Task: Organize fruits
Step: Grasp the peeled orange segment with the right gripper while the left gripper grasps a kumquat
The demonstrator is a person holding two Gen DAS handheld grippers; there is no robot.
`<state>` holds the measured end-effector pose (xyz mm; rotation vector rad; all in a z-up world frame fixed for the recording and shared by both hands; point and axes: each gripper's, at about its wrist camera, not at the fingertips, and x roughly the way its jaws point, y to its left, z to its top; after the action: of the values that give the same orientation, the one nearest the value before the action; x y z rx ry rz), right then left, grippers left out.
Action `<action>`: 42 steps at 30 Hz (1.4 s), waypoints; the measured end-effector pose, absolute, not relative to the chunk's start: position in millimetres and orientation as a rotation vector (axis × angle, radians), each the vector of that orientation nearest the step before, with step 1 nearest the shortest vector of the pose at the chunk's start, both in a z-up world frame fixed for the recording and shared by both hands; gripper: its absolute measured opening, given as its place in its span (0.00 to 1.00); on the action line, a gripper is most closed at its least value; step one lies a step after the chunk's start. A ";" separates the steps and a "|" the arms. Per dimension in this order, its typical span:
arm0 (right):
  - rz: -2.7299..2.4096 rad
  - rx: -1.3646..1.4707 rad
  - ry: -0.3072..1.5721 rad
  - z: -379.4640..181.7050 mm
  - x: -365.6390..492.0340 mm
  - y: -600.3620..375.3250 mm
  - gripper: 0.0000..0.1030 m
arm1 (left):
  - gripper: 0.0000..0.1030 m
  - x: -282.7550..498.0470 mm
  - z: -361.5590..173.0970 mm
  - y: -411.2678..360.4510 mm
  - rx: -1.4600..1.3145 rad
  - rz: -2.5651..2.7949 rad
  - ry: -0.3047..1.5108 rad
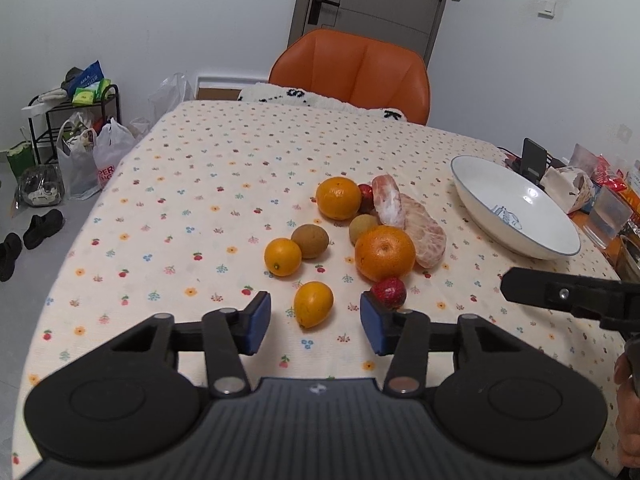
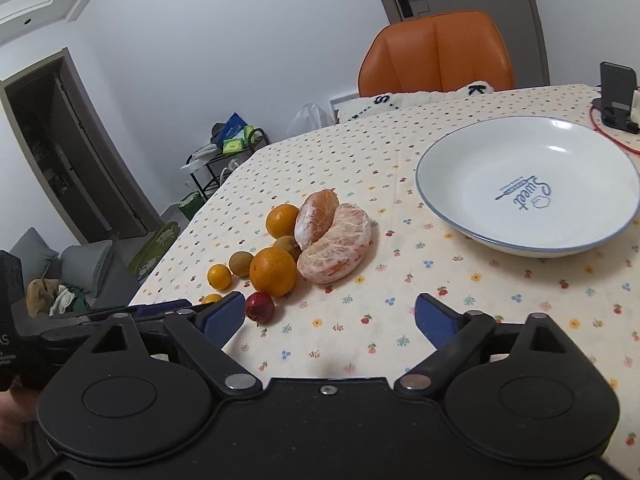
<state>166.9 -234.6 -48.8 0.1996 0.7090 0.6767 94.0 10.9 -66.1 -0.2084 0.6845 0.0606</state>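
Fruits (image 1: 385, 254) before both wide-spread grippers (image 1: 315, 322) (image 2: 330, 318).

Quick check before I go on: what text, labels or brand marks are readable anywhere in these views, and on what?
"Sweet": blue script inside the white plate; the smaller line beside it is too small to read.
"S" and "K": black letters on the white cushion.
"PER": red letters, cut off, on a white plastic bag.
Blue packet on the rack: blurred.
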 end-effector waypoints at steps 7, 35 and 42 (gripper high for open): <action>0.658 0.205 0.721 -54.3 184.4 -221.8 0.78 | 0.23 103.7 -74.2 13.8 -0.205 0.059 0.691; 0.566 0.014 0.715 -66.2 213.4 -178.2 0.49 | 0.20 108.3 -68.8 51.0 -0.268 0.113 0.650; 0.564 0.035 0.720 -66.3 210.2 -200.4 0.34 | 0.20 109.5 -66.9 43.7 -0.259 0.103 0.642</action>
<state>210.2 -200.4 -66.3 0.0354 0.7196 0.5642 109.5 43.7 -66.9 -0.2589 0.6415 0.1025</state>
